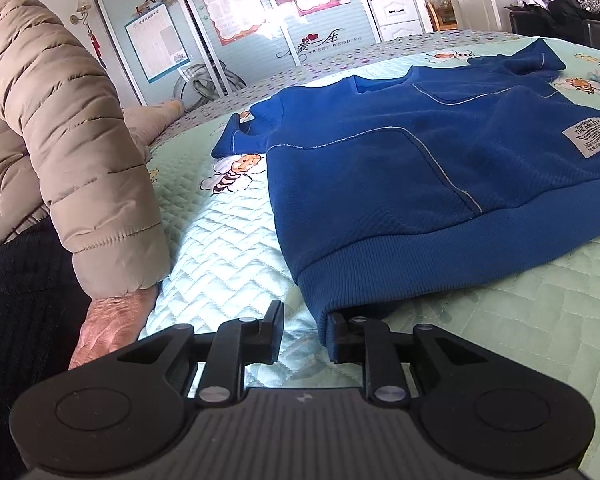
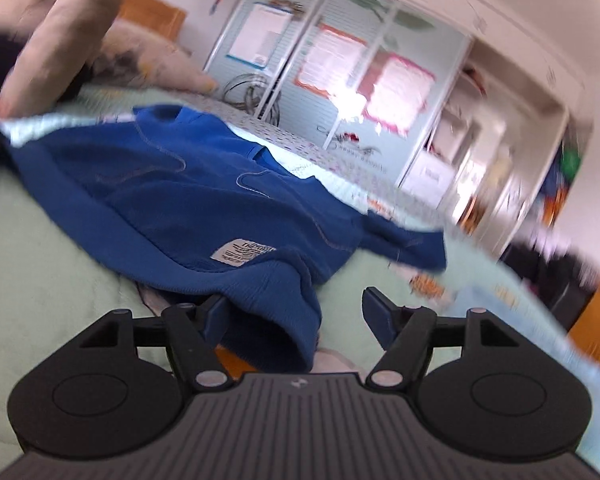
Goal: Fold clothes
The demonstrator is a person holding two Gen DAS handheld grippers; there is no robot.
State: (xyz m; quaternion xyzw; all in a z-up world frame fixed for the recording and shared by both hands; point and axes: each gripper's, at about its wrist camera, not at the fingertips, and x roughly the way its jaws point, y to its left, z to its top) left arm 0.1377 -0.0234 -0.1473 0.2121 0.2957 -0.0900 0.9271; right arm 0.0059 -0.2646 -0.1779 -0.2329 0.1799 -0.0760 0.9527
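A blue sweatshirt (image 1: 400, 168) with a white label lies spread on the green quilted bed (image 1: 228, 248), hem towards me. My left gripper (image 1: 305, 330) is open at the hem's left corner; its right finger is tucked under the ribbed hem edge. In the blurred right wrist view the sweatshirt (image 2: 188, 200) lies ahead, and my right gripper (image 2: 296, 312) is open with the hem's right corner draped between its fingers.
The person's beige padded sleeve (image 1: 72, 152) and hand (image 1: 108, 328) rest on the bed at the left. A wardrobe with posters (image 1: 236, 20) stands behind the bed. A dark chair with clothes (image 1: 560, 12) is at the far right.
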